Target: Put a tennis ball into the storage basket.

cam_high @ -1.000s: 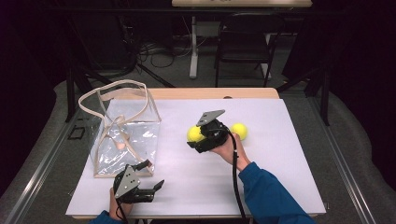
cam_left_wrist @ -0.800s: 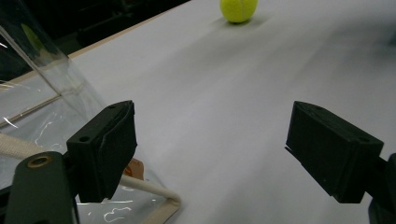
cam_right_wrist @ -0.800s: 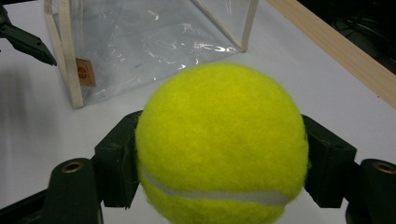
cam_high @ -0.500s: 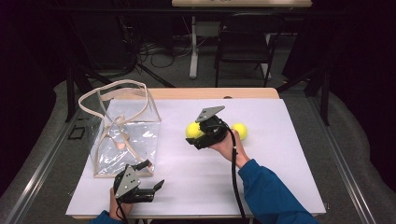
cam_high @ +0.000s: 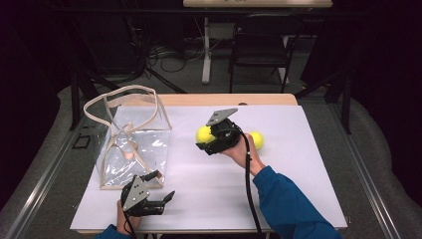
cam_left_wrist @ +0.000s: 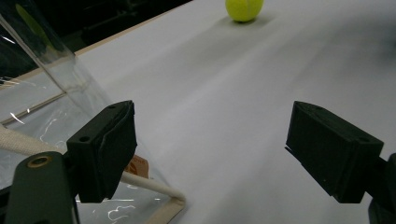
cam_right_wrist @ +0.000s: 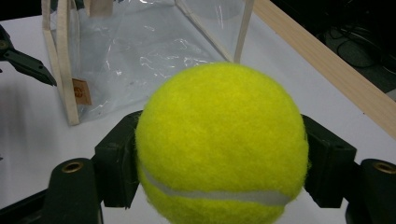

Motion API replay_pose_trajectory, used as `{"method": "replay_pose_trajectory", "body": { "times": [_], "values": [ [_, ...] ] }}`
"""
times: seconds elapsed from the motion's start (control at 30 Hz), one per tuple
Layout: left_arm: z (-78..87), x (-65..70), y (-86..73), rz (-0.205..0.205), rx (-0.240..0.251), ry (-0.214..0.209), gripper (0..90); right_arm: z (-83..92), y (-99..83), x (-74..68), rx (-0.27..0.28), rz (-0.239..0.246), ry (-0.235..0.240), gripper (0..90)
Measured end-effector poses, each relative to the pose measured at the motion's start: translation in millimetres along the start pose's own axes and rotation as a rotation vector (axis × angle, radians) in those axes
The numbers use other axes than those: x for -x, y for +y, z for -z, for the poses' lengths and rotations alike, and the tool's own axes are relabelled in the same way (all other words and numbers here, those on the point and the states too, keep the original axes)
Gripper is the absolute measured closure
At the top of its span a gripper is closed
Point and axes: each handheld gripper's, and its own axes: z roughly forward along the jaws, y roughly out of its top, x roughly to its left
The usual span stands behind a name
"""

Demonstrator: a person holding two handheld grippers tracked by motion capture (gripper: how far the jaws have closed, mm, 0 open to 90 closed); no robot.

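Nothing shifted since earlier, right tongs [cam_right_wrist: 219,154] clamped on tennis ball [cam_right_wrist: 220,140], left tongs [cam_left_wrist: 224,154] apart beside clear bag [cam_high: 134,144]

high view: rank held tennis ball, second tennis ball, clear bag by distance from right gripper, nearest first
1. Held tennis ball, between the right gripper fingers.
2. Second tennis ball, on the table just right of that hand.
3. Clear bag, far left.

The high view looks forward and down over the white table [cam_high: 298,124] from the person's side, taking in the whole tabletop. The left gripper view sits low at the near edge, facing across the table. The right gripper view is very close to a tennis ball [cam_right_wrist: 219,144]. All three share the clear bag [cam_high: 134,144].
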Motion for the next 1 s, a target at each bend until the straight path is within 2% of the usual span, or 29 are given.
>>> {"method": "replay_pose_trajectory", "body": {
  "times": [1.0],
  "values": [
    [-0.4,0.1,-0.1,-0.004,-0.005,0.002,15.9,4.1,32.1,5.3,0.050,0.017,-0.014,26.0]
  ]
}}
